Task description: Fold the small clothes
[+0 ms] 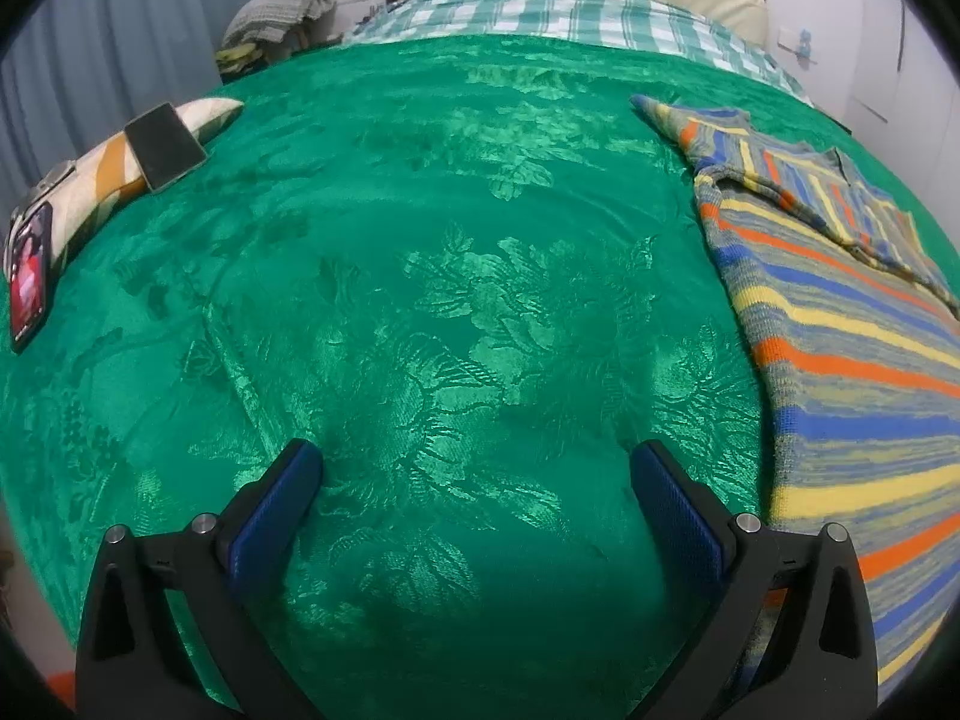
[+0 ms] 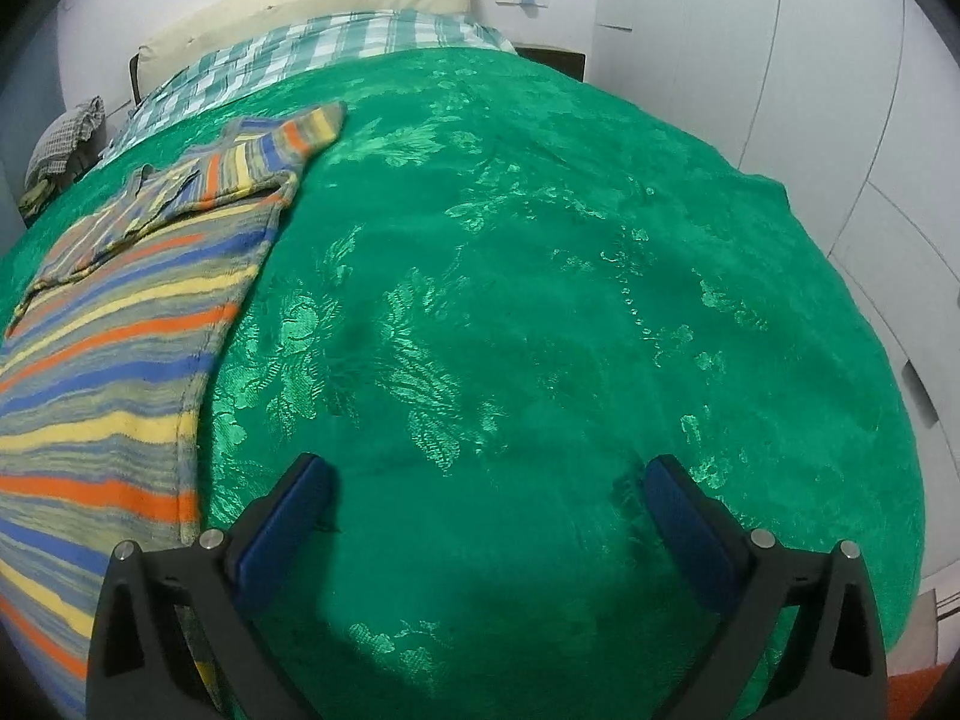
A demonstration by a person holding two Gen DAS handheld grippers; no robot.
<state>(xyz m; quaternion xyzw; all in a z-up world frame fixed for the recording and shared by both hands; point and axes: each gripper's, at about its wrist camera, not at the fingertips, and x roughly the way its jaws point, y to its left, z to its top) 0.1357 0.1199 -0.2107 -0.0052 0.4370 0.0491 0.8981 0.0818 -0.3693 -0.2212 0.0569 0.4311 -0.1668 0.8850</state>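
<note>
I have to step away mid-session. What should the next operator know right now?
Left gripper: open, holding nothing, over bare green bedspread.
Right gripper: open, holding nothing, also over the bedspread.
Striped sweater: lies between the two grippers, body spread flat, one sleeve already laid across the chest.
Done: that sleeve fold, at most.
Left: the other sleeve, not clearly seen, then folding the body.
Two phones lie at the bed's left edge.

We note a glossy woven bedspread [image 1: 420,240] (floral relief), matt fuzzy knit sweater [image 1: 840,330], matt black plastic left gripper [image 1: 474,474], textured blue pads [image 1: 276,516].
</note>
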